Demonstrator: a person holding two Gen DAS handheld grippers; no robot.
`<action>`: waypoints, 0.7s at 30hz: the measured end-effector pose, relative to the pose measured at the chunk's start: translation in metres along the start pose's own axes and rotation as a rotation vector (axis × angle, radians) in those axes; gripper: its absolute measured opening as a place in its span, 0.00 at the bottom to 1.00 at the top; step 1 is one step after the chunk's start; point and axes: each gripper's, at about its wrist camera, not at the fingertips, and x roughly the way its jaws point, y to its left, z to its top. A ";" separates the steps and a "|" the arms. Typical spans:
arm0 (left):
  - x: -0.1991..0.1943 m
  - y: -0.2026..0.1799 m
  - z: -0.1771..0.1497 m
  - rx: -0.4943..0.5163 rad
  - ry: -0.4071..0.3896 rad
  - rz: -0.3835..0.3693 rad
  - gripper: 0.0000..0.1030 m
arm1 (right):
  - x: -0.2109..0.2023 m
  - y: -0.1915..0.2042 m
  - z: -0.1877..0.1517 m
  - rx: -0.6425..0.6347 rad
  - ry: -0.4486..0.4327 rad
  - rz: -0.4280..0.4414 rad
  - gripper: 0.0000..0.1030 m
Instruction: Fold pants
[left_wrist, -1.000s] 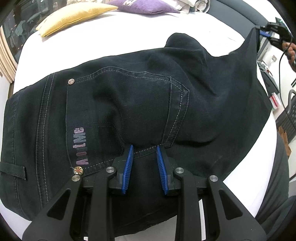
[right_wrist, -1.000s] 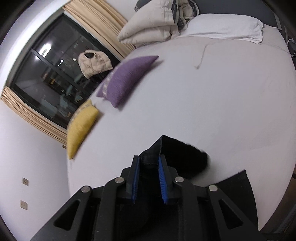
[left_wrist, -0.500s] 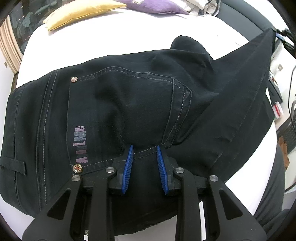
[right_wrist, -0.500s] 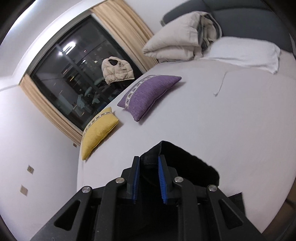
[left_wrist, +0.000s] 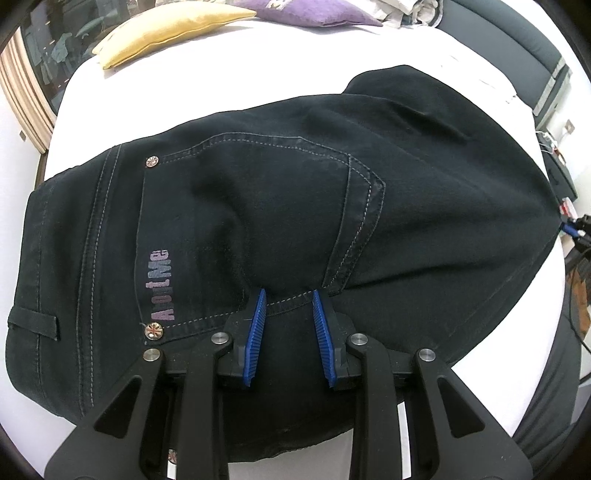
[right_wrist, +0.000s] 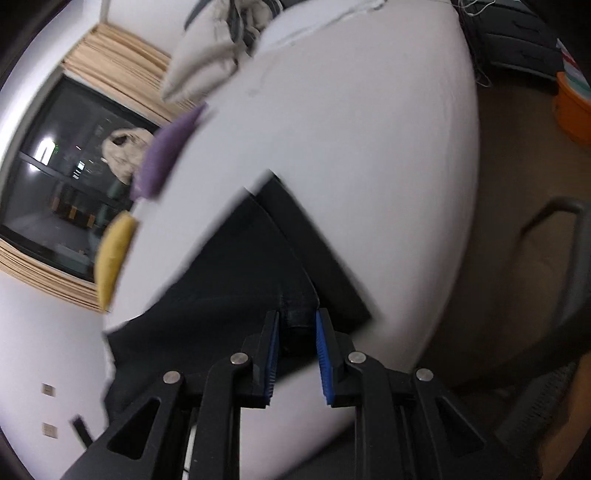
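L gripper (left_wrist: 287, 301) pinches pants (left_wrist: 258, 206) at near pocket seam; R gripper (right_wrist: 297, 323) clamps leg hem, bed (right_wrist: 369, 147) beneath

Pants (left_wrist: 258, 221) spread on bed (left_wrist: 221, 85) ahead of left claw (left_wrist: 288, 317); two cushions (left_wrist: 166, 26) beyond them. Right claw (right_wrist: 295, 332) at pants' far right end.

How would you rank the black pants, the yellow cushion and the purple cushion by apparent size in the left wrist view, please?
1. black pants
2. yellow cushion
3. purple cushion, cropped by the top edge, so unsure against yellow.
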 end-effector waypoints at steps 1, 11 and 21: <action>0.000 0.000 0.000 -0.003 -0.001 0.002 0.25 | 0.002 0.002 0.000 -0.015 0.003 -0.012 0.21; -0.002 -0.007 -0.002 -0.002 -0.003 0.022 0.25 | -0.011 0.015 0.006 -0.073 -0.015 -0.043 0.22; -0.002 -0.015 0.001 0.001 0.000 0.045 0.25 | -0.033 0.025 0.039 -0.173 -0.003 -0.135 0.47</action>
